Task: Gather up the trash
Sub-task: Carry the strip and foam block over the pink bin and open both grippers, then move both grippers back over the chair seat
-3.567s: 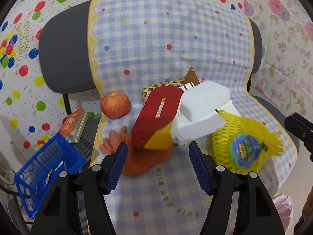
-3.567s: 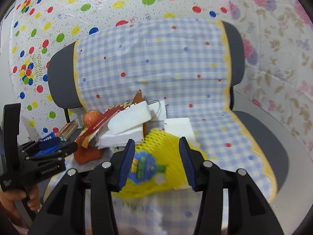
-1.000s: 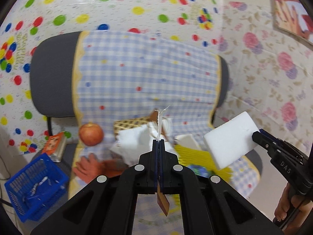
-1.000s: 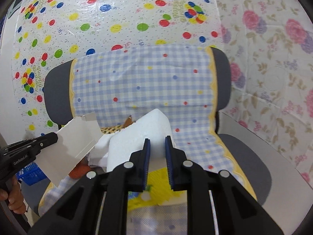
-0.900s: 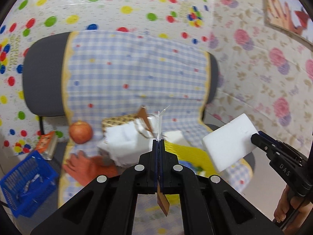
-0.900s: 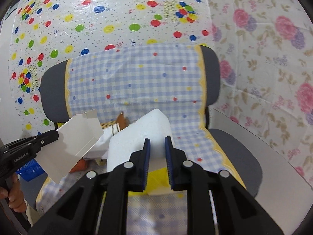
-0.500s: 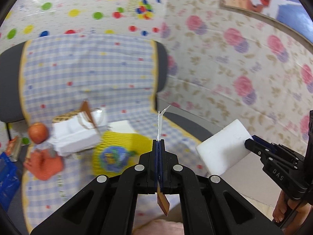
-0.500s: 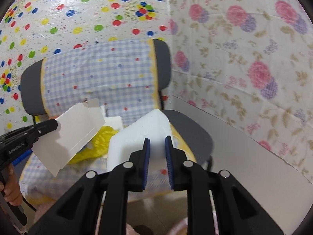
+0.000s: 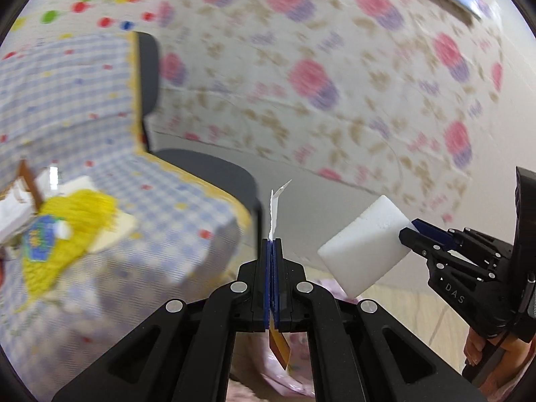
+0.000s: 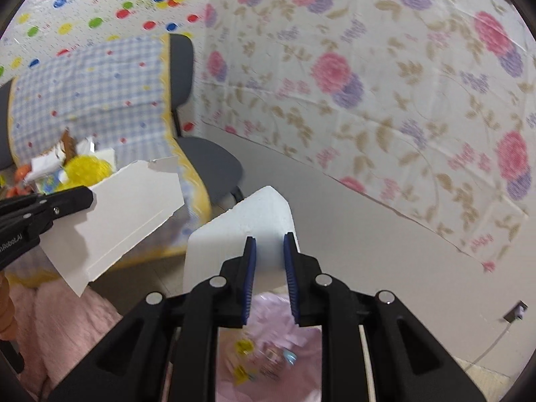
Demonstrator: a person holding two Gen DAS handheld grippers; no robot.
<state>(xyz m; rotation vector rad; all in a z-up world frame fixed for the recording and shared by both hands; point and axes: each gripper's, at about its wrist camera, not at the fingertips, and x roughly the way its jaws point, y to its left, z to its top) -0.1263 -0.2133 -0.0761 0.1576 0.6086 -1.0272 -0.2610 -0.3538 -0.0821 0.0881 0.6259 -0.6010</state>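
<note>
My left gripper [image 9: 272,244] is shut on a flattened cardboard box [image 9: 275,211], seen edge-on; in the right wrist view the box [image 10: 117,214] shows as a white sheet held out at the left. My right gripper [image 10: 269,244] is shut on a white foam block [image 10: 241,231], also in the left wrist view [image 9: 365,244] at the right. A pink trash bag [image 10: 268,348] with wrappers inside lies open below my right gripper. More trash stays on the chair: a yellow net bag [image 9: 63,227] and white foam pieces [image 9: 13,214].
The chair [image 10: 201,157] with its blue checked cover stands at the left, against a dotted wall. A flowered wall [image 10: 385,83] runs along the right above grey skirting. Pink cloth [image 10: 60,328] lies on the floor below the chair.
Both grippers have swung right, away from the chair, carrying the cardboard box and the foam block. The pink trash bag has come into view below them.
</note>
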